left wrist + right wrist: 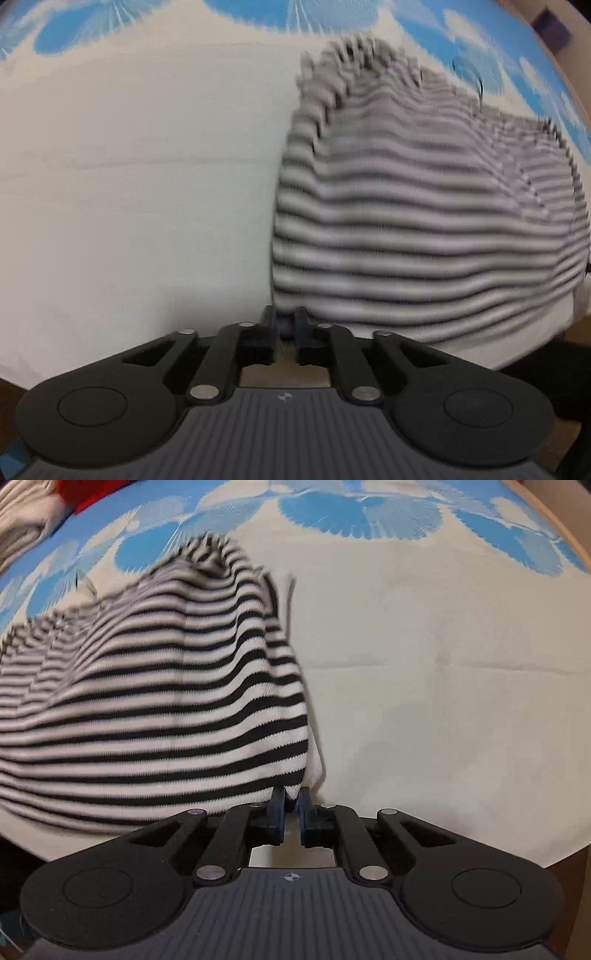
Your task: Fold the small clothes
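Observation:
A black-and-white striped garment lies bunched on the cream bed cover, filling the right half of the left wrist view. My left gripper is shut on its near left corner. In the right wrist view the same striped garment fills the left half, lifted into a hump. My right gripper is shut on its near right corner, with white ribbed hem showing between the jaws. Both views are motion-blurred.
The cream cover has a blue flower pattern along its far side. A pile of beige and red cloth lies at the far left. A wooden bed edge runs along the right.

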`<state>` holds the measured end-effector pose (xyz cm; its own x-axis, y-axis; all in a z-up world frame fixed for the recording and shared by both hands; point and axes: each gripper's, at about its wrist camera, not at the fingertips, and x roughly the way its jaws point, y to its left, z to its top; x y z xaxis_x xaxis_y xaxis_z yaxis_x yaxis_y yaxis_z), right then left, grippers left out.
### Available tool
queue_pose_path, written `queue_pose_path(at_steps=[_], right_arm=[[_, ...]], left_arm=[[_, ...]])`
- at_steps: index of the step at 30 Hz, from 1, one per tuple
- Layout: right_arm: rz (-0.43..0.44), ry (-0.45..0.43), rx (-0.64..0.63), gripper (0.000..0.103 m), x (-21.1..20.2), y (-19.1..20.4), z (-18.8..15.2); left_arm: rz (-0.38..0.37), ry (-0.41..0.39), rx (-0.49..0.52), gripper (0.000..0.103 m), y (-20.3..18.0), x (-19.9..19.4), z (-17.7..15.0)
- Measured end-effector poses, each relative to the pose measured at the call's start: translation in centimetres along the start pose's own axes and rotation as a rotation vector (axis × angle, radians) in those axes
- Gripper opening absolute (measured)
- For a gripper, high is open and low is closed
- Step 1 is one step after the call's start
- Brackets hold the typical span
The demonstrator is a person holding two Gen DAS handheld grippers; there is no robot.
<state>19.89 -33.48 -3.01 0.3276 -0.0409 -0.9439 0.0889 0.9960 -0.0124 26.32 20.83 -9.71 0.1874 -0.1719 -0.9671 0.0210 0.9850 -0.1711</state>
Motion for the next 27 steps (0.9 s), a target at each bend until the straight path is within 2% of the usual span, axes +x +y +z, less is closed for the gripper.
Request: queue_pose_path(at_steps=[1,2,4,6,10,14,19,22,24,25,26,27], right_arm=[[-0.03,-0.047,0.004,0.015,-0.6,0.2,0.0],[-0.05,-0.089,0.004,0.035,-1.2,0.3,0.2],[-0.044,-0.165,-0.003,0.055,-1.8,0.4,0.5],[-0.018,-0.217,-0.02,0.055,-1.9,0.7,0.9],[-0.001,-0.294,-0.018,0.055,-1.3,1.6,2.0],[-0.02,-0.333,0.032,0.055,-0.1,2.2,3.5],[-0.067,-0.386,0.077,0.055,1.5,3.0,6.3],[-0.088,-0.388,0.05,0.055,2.6,3.3,7.7],[-0.075,-0.374,0.035,0.054,3.5,3.5,8.6],[-0.051,-0.36,0.032,0.052,4.0,3.5,9.0],[-0.032,-0.351,0.034,0.035,4.3,3.4,9.3],[-0.012,-0.34,0.04,0.021,4.6,3.4,9.7]], left_arm=[[-0.014,-0.043,-0.018,0.029,0.2,-0.7,0.3],[-0.042,-0.09,-0.043,0.038,0.4,-1.5,0.5],[-0.097,-0.161,-0.078,0.042,0.7,-2.3,0.9],[-0.111,-0.201,-0.093,0.042,0.1,-2.3,1.6],[-0.063,-0.248,-0.118,0.043,-1.3,-1.0,3.3],[-0.05,-0.336,-0.199,0.058,-1.6,-0.1,5.5],[0.004,-0.376,-0.222,0.058,-3.3,0.9,8.2],[0.076,-0.374,-0.198,0.058,-4.5,1.9,9.8],[0.086,-0.384,-0.197,0.056,-5.0,2.5,10.6],[0.082,-0.387,-0.198,0.045,-5.2,2.8,11.0],[0.081,-0.384,-0.189,0.018,-5.3,3.2,11.4],[0.091,-0.377,-0.178,0.005,-5.4,3.5,11.8]])
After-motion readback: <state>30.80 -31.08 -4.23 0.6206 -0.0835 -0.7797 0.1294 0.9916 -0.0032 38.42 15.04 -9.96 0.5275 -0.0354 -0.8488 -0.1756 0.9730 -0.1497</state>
